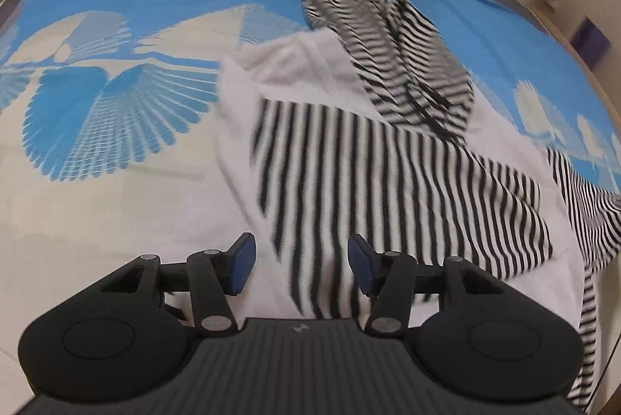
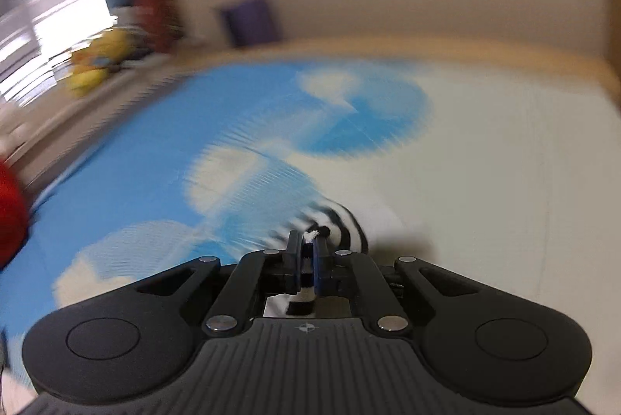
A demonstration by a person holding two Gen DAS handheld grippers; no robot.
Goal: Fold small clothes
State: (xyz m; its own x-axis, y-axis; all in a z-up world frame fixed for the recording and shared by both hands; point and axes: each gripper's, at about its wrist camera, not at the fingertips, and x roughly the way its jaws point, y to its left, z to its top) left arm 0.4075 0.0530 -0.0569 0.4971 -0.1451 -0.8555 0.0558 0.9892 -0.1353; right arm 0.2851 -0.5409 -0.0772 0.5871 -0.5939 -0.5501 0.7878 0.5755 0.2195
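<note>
Pinching only a thin edge of the striped garment [image 2: 341, 221] in my clenched right tool [image 2: 308, 259], I fear it slips free mid-swing, while my left tool [image 1: 300, 265] hangs released above the rest [image 1: 349, 162], crumpled on the bed [image 1: 116, 182] ahead.

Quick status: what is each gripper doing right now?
Left gripper: open, empty, above the black-and-white striped garment.
Right gripper: closed on black-and-white striped fabric.

Black-and-white striped garment [image 1: 388, 174], blue-and-cream bedsheet [image 1: 116, 104]
</note>
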